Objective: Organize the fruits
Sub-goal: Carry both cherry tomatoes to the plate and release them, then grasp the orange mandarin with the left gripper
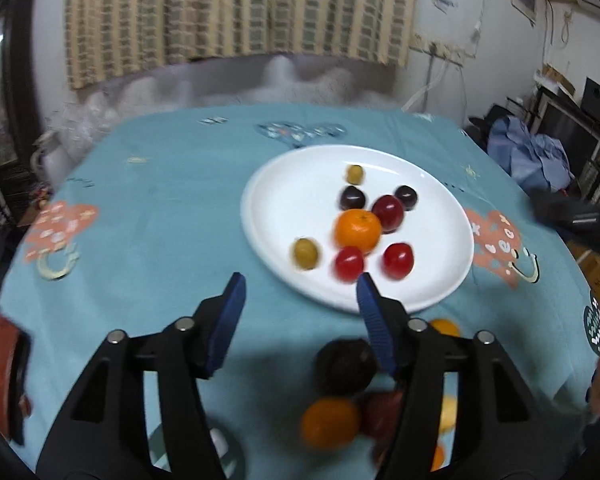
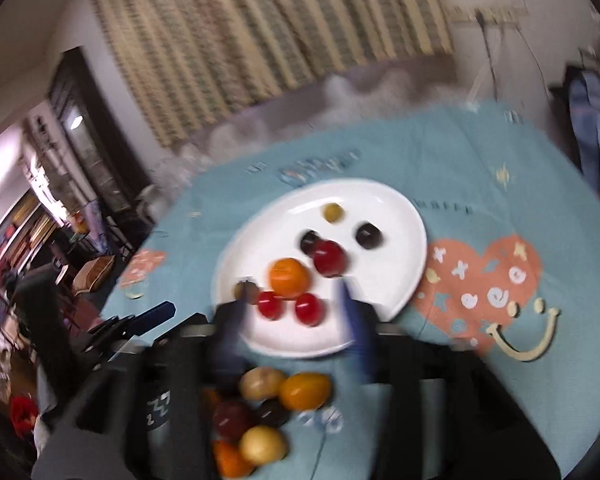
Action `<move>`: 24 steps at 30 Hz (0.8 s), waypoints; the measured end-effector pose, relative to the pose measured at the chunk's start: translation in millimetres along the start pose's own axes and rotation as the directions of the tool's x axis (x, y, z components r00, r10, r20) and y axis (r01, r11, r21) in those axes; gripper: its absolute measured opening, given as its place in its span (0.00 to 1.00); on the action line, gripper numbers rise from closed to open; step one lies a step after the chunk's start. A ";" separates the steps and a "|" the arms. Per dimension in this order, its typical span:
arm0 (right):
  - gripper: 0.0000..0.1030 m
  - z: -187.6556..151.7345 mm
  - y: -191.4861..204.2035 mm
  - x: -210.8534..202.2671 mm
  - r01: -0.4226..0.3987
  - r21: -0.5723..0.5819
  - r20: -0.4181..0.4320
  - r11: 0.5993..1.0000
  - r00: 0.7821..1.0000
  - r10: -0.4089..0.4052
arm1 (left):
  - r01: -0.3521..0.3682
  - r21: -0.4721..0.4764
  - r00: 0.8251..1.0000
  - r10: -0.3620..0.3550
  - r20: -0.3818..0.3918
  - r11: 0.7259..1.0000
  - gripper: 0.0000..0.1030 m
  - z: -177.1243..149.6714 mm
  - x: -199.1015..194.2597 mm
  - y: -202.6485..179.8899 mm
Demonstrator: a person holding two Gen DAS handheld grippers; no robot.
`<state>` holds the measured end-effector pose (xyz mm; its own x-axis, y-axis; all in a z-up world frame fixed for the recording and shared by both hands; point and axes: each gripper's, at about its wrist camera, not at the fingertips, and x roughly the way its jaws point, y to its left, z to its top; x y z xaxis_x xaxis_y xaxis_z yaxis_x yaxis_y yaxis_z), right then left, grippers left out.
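Observation:
A white plate point(image 1: 428, 280) on the blue tablecloth holds an orange point(image 1: 357, 230), red tomatoes point(image 1: 398, 260), dark plums point(image 1: 352, 197) and green olives point(image 1: 305, 253). My left gripper point(image 1: 300, 290) is open and empty, just in front of the plate's near rim. A pile of loose fruit point(image 1: 342, 368) lies on the cloth between its fingers. In the right wrist view the plate point(image 2: 396, 272) sits ahead, and my right gripper point(image 2: 294, 304) is open and empty over its near rim, with the loose fruit pile point(image 2: 304, 391) below it. The view is motion-blurred.
The round table's cloth point(image 1: 160, 208) has printed hearts and smileys. A striped curtain point(image 1: 236, 12) hangs behind. Clutter and a blue cloth heap point(image 1: 536, 156) stand to the right. My left gripper's finger point(image 2: 152, 316) shows at the left of the right wrist view.

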<state>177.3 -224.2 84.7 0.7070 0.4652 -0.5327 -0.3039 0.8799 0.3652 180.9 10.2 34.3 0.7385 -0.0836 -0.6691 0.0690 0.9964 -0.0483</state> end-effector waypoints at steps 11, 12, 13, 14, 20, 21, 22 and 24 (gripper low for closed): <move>0.92 -70.7 12.8 -15.5 0.071 -0.100 -0.039 0.992 0.996 -0.075 | -0.032 0.067 0.997 0.036 -0.065 0.997 0.60 -70.6 -20.9 0.9; 0.92 -72.0 11.9 -15.5 0.070 -0.100 -0.043 0.993 0.996 -0.075 | -0.017 0.079 0.998 0.021 -0.057 0.997 0.60 -71.2 -21.5 -2.6; 0.92 -72.2 11.7 -15.5 0.072 -0.098 -0.044 0.993 0.996 -0.077 | -0.010 0.087 0.999 0.015 -0.052 0.996 0.62 -71.6 -21.8 -4.6; 0.92 -71.0 10.5 -14.9 0.073 -0.093 -0.044 0.993 0.996 -0.077 | -0.009 0.093 0.999 0.014 -0.050 0.996 0.65 -72.5 -21.3 -6.5; 0.92 -73.0 9.1 -18.9 0.071 -0.080 -0.046 0.994 0.996 -0.075 | -0.022 0.140 0.995 0.035 -0.092 0.990 0.68 -76.7 -0.4 -15.0; 0.92 -73.3 8.5 -19.0 0.072 -0.080 -0.046 0.994 0.996 -0.076 | -0.047 0.152 0.994 0.062 -0.091 0.987 0.68 -77.2 0.4 -15.0; 0.92 -73.2 8.6 -19.1 0.073 -0.079 -0.045 0.994 0.996 -0.077 | -0.072 0.155 0.992 0.087 -0.091 0.985 0.68 -77.8 0.9 -11.9; 0.92 -73.3 8.0 -19.2 0.075 -0.078 -0.046 0.994 0.996 -0.079 | -0.103 0.126 0.988 0.117 -0.105 0.987 0.67 -78.4 -0.2 2.2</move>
<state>114.5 -219.0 41.9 0.6988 0.3981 -0.5943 -0.2986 0.9173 0.2634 128.4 13.2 -23.8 0.6669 0.0351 -0.7443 0.0764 0.9904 0.1152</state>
